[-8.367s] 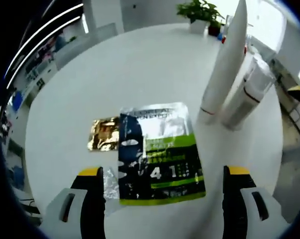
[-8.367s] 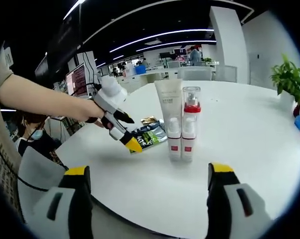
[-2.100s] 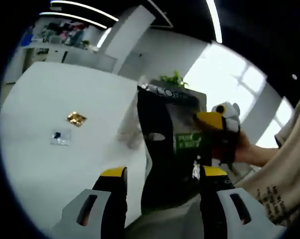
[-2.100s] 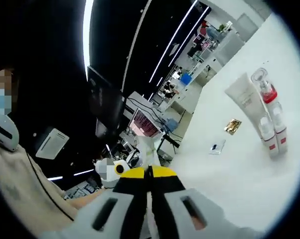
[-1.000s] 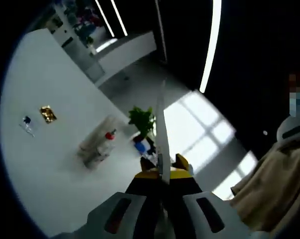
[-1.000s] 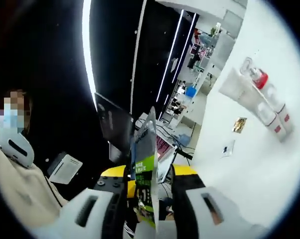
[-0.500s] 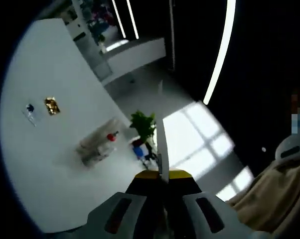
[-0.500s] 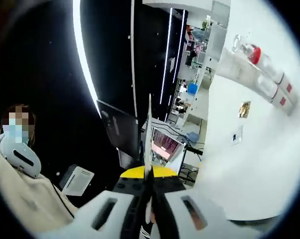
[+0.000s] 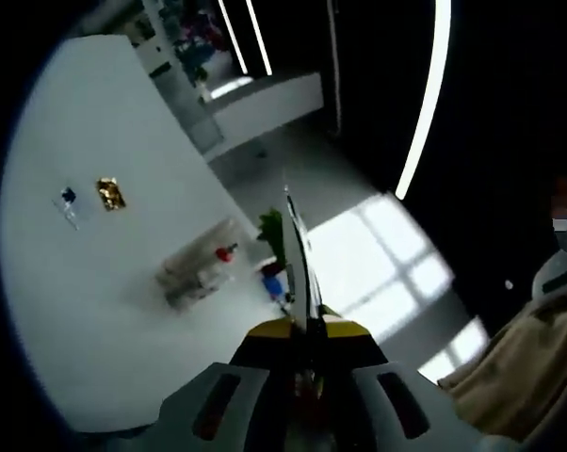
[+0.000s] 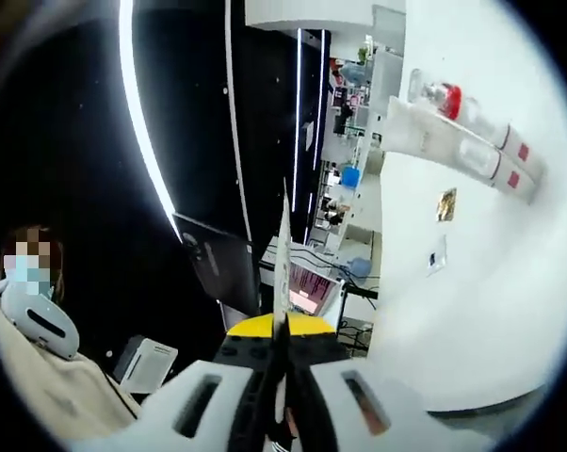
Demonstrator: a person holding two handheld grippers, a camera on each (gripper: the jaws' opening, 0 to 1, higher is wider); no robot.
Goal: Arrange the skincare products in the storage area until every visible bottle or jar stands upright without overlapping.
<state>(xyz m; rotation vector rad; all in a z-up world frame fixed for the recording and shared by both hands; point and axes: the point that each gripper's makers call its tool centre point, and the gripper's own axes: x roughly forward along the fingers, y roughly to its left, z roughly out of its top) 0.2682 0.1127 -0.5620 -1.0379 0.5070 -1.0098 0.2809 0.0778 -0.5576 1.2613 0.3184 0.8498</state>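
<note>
I see a big office with long ceiling lights, and a round white table [image 9: 95, 311] that is tilted in both views. In the left gripper view, a small clear sachet [image 9: 68, 202] and a gold sachet [image 9: 108, 193] lie flat on the table at the left, near each other. To the right of them stand the white tube [image 9: 194, 264] and the bottle with a red collar [image 9: 219, 256], just beside each other, with a green plant [image 9: 274, 231] behind. The left gripper [image 9: 302, 331] is closed on the thin edge of the flat mask packet [image 9: 298, 264], held in the air well apart from the table. In the right gripper view, the right gripper [image 10: 280, 330] also pinches this packet [image 10: 283, 254] edge-on. At the right I see the tube [image 10: 425, 137] and bottle [image 10: 472, 122] upright on the table [image 10: 472, 320].
</note>
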